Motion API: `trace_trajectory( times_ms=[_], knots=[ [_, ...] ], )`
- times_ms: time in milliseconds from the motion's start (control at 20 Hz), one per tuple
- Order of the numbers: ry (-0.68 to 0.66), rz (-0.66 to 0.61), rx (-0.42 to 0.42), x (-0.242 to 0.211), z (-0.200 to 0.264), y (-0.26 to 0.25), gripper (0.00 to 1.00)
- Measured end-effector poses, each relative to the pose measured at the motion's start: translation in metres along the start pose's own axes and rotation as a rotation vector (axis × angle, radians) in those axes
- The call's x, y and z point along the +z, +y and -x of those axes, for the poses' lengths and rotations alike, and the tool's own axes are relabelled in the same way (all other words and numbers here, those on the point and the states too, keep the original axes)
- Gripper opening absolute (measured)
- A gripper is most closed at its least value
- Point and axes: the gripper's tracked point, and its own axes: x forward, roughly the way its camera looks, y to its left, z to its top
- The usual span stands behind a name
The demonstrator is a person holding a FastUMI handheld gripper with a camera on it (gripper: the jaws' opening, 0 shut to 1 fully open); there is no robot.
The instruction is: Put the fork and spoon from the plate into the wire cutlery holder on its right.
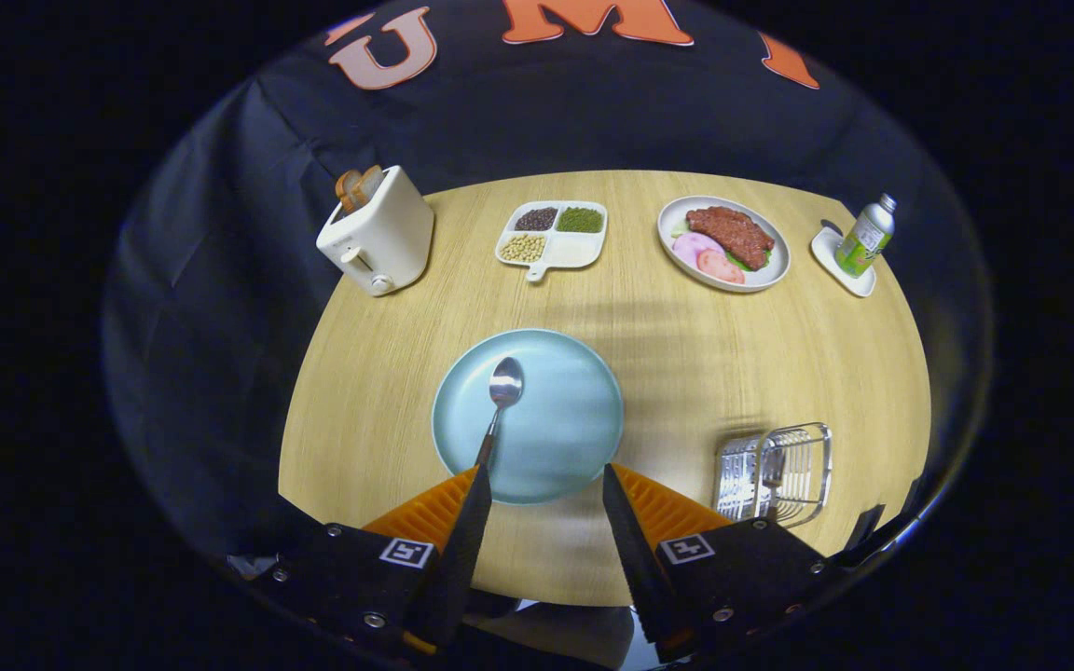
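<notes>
Steel spoon [500,401] lies on pale blue round plate [574,419], handle toward us; our gripper [542,489] spread wide, empty, above. Fork seemingly already in wire cutlery holder [775,471] on wooden counter [686,345].

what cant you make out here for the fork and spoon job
- Spoon handle end: gripper view, hidden behind one finger of the open tool.
- Fork: something stands in the wire cutlery holder, too small and glary to identify.
- Blue plate near rim: partly covered by the fingertips.
- Bottle label: too small.
</notes>
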Motion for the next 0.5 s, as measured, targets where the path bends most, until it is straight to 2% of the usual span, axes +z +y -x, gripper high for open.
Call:
trace_trajectory(
  times_ms=[500],
  knots=[
    [0.159, 0.009, -0.038, -0.020, -0.083, 0.040, 0.77]
  ],
)
